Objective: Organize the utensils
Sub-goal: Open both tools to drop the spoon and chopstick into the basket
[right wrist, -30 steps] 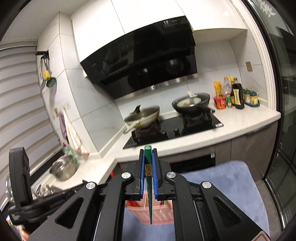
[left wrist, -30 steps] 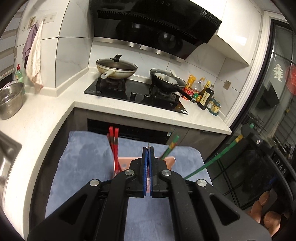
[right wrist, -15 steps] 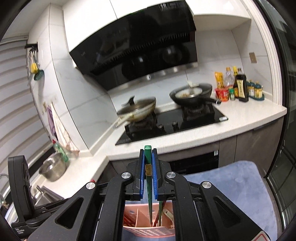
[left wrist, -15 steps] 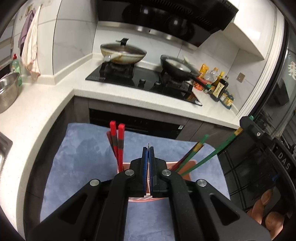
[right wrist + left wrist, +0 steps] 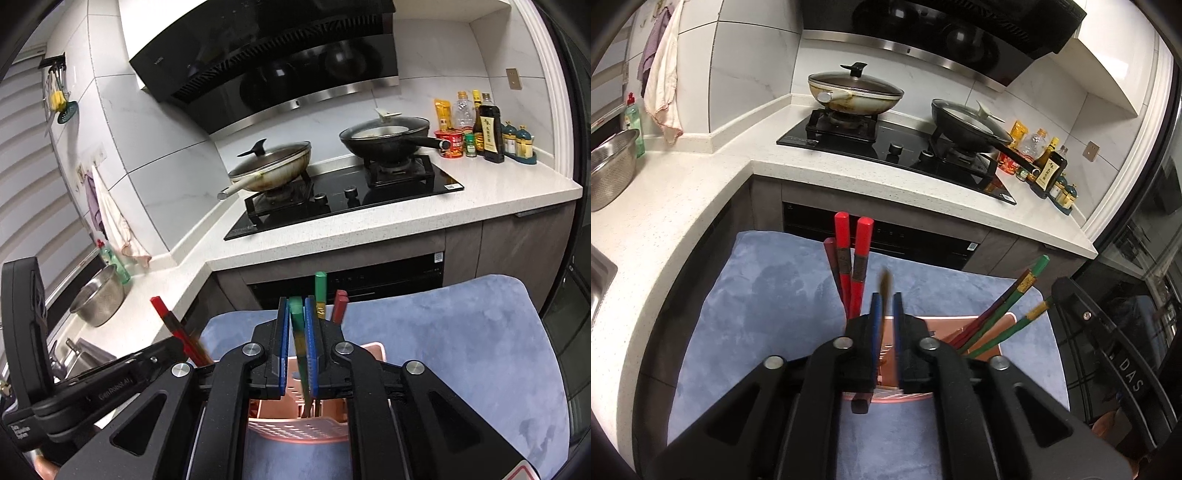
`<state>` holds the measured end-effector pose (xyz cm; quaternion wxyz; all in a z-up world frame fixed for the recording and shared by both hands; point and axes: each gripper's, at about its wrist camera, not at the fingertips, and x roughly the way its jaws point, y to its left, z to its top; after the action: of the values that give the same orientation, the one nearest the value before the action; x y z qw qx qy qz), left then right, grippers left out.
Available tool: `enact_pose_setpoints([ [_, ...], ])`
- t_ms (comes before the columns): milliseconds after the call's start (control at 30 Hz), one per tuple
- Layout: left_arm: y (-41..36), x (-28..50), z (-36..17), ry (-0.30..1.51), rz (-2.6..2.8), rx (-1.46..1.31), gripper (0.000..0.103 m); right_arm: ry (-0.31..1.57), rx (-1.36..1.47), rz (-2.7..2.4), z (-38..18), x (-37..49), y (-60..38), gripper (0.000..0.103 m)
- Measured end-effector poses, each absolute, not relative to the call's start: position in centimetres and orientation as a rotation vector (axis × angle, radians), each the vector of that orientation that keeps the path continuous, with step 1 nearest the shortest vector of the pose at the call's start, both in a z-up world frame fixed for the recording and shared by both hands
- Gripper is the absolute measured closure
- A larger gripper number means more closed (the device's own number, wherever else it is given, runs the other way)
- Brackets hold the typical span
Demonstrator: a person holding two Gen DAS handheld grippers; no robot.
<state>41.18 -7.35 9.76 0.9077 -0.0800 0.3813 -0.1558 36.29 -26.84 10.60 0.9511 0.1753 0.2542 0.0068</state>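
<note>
Wrapping the corner of the room, the pale speckled bench (image 5: 849,173) carries a black hob with two pans (image 5: 271,168), and a blue-grey cloth (image 5: 768,288) lies spread below it. On that cloth stands a pink slotted utensil holder (image 5: 295,432), with red chopsticks (image 5: 855,266) upright at its left side and green chopsticks (image 5: 1008,314) leaning at its right. Over the holder, the left hand-held gripper (image 5: 885,301) has its jaws opening, a blurred dark chopstick (image 5: 885,286) loose in the gap, the pads not pressing it. Beside it, the right hand-held gripper (image 5: 297,310) is also opening around a green chopstick (image 5: 297,332), which tilts between the blue pads with its lower end inside the holder.
</note>
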Motion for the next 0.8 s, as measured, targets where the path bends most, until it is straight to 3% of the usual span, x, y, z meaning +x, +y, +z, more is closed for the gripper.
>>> enact_pose_setpoints([
  [67, -7.2, 41.0, 9.9, 0.779, -0.31, -0.171, 0.074, 0.522, 0.363, 0.013, 10.5, 36.1, -27.0, 0.088],
  [300, -7.2, 39.5, 10.5, 0.75, -0.281, -0.14, 0.065, 0.522, 0.371, 0.003, 10.8, 34.9, -27.4, 0.086],
  [400, -6.9, 38.5, 10.7, 0.74, -0.261, -0.126, 0.052, 0.522, 0.369, 0.002, 10.9, 33.9, -27.3, 0.082],
  [567, -6.4, 36.3, 10.8, 0.722, -0.234, -0.099, 0.05, 0.535, 0.352, -0.002, 10.5, 31.5, -27.0, 0.074],
  [800, -5.5, 33.1, 10.1, 0.732, -0.191, -0.071, 0.049, 0.586, 0.326, -0.009, 8.9, 27.6, -26.3, 0.073],
])
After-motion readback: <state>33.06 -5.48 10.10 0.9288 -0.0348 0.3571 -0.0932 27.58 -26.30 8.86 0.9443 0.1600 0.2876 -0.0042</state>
